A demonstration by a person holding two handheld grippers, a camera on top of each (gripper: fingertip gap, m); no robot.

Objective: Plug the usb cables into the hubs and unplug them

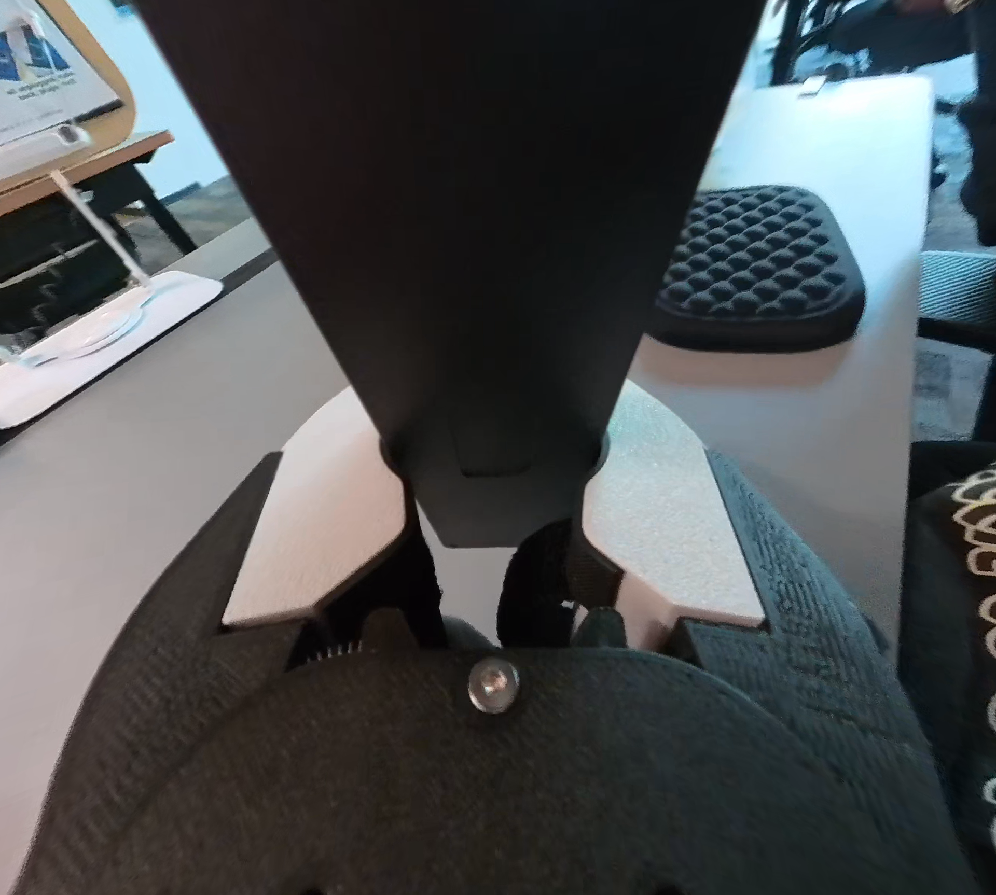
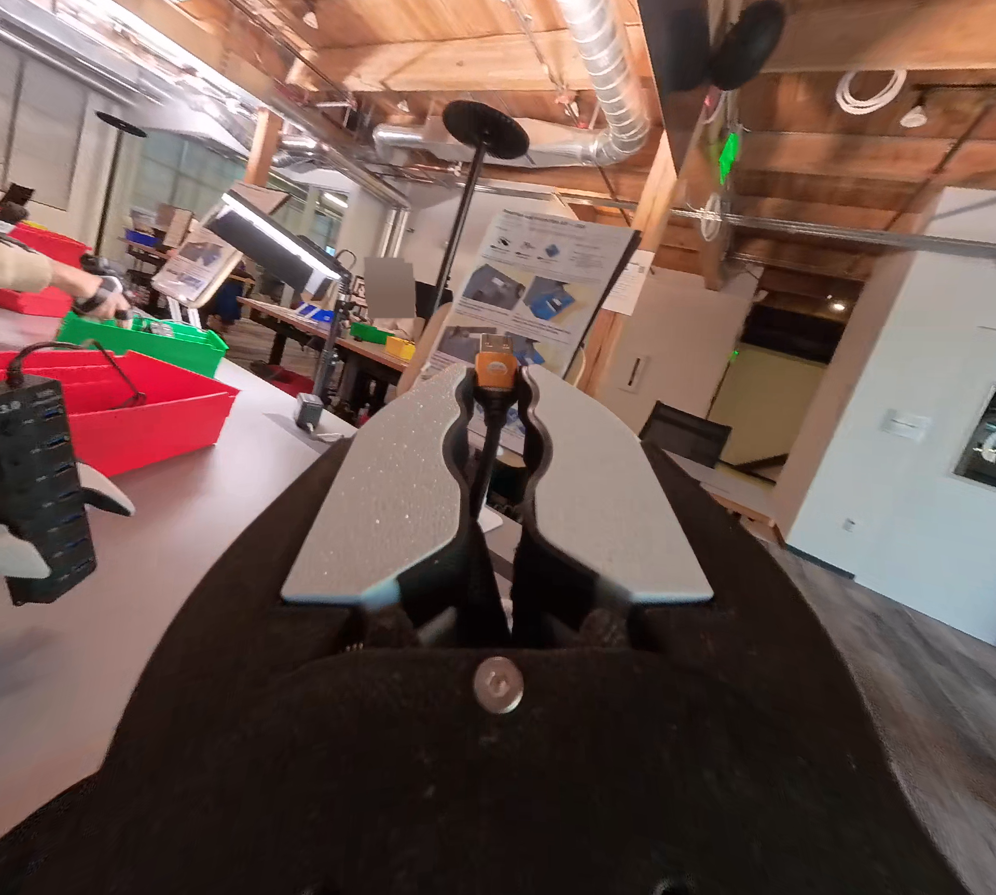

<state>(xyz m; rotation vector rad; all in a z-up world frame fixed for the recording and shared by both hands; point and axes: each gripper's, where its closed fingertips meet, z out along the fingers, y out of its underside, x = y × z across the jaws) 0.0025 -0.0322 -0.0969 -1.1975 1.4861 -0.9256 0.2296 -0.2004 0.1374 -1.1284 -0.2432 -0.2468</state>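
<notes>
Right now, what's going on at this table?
A person is working two handheld grippers. The left gripper is clamped on a black USB hub, held up off the grey table. The right gripper pinches an orange USB plug, raised and pointing away. The plug is not in the hub.

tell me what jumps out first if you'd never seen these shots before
In the right wrist view, the orange usb plug pinched at the tips of the right gripper draws the eye, its metal end pointing away from the camera. At that view's left edge, the left gripper holds the black hub upright over the grey table, with bright red bins behind. In the left wrist view, the hub's dark back fills the frame.
</notes>
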